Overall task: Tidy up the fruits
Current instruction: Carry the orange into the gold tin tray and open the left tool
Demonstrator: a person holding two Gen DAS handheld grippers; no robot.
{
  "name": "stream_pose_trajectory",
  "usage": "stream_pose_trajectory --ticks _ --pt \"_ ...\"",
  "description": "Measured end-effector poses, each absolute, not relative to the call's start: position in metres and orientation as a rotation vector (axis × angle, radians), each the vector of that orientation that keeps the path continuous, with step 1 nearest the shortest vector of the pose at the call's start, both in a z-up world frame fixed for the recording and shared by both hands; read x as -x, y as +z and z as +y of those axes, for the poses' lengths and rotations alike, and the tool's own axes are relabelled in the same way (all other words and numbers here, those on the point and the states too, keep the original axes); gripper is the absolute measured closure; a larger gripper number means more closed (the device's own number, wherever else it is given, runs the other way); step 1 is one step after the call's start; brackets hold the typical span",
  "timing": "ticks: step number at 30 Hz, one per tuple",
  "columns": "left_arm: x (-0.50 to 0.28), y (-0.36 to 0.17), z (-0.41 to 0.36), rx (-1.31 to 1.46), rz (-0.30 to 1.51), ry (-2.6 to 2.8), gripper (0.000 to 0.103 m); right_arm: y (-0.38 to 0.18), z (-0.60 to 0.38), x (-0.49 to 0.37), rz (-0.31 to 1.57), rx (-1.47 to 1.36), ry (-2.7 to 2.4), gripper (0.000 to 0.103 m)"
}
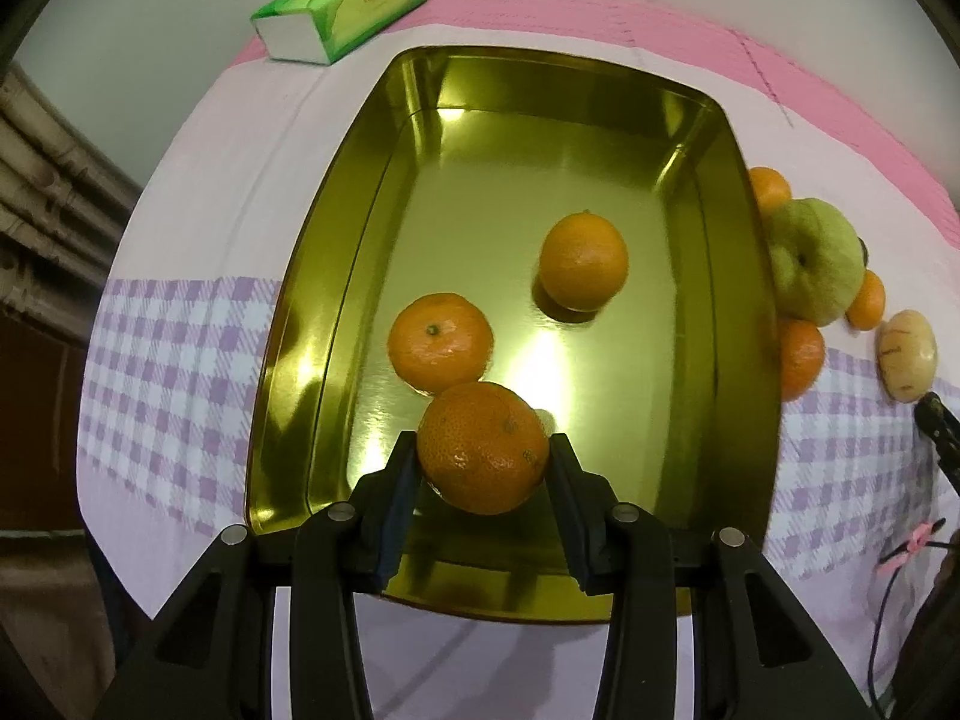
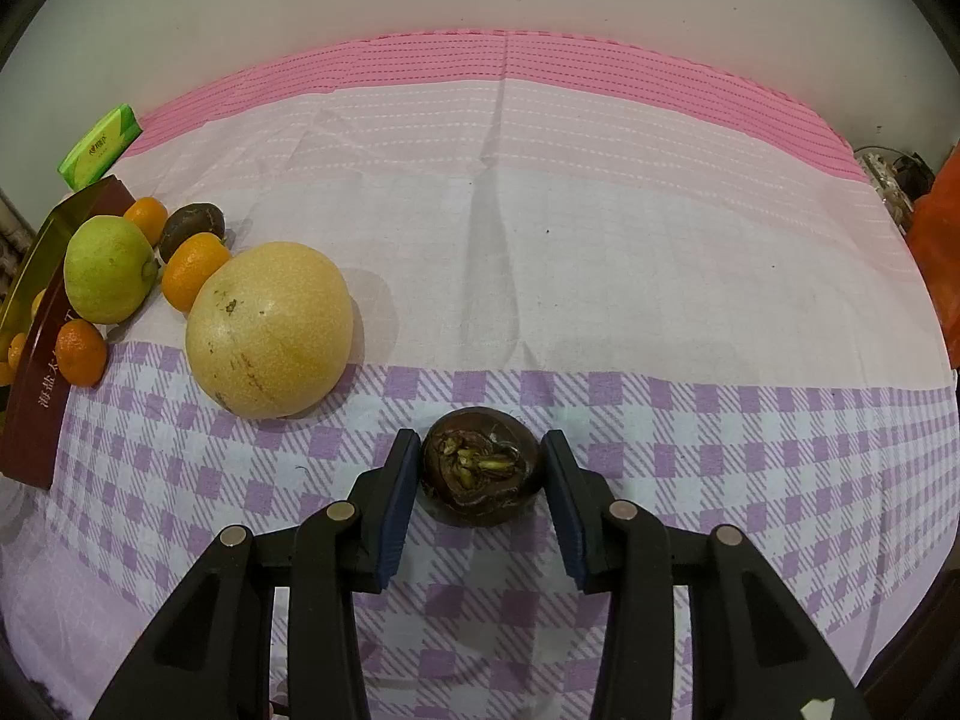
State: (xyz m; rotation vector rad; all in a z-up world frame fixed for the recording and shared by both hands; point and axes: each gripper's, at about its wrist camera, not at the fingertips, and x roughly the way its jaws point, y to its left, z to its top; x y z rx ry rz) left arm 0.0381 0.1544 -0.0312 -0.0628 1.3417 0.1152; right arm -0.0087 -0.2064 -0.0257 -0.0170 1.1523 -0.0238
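- The left gripper (image 1: 483,447) is clamped on a mandarin (image 1: 483,450), both pads pressed against its sides, holding it above the near end of the gold tin (image 1: 312,324).
- The right gripper (image 2: 480,462) is closed on a dark chestnut (image 2: 480,467), a pad touching each side; the chestnut sits low over the checked cloth (image 2: 720,450), and whether it rests on the cloth cannot be told.
- Inside the tin lie two more mandarins: one (image 1: 440,341) just beyond the held mandarin, another (image 1: 584,261) farther in and toward the tin's right wall. The rest of the tin floor is bare, shiny metal.
- Only the left wrist view shows the inside of the tin in full. It also shows, just outside the tin's right wall, a green apple (image 1: 816,267) with mandarins around it, and a pale pear (image 1: 907,354) farther right, cut by the edge of view.
- Only the right wrist view shows the chestnut and the pile from the other side: the large yellow pear (image 2: 269,330) well left of the chestnut, and beyond it the apple (image 2: 109,269), three loose mandarins and a second dark chestnut (image 2: 192,227), all close by the tin's dark red outer wall (image 2: 42,390).
- A green tissue pack (image 1: 342,6) lies on the pink stripe of the cloth beyond the tin's far left corner; the right wrist view catches only its end (image 2: 99,147).
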Motion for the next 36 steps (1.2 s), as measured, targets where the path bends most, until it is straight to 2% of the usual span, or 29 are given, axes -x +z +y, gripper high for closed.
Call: stream_pose_trajectory --ticks 24,36 --pt "-0.059 -0.05 0.173 0.018 1.32 0.139 0.059 -0.026 -0.208 0.009 1.152 0.016 -0.027 0.063" --pt "-0.049 -0.048 0.182 0.027 1.315 0.139 0.04 -0.026 -0.205 0.01 1.15 0.015 -0.028 0.063"
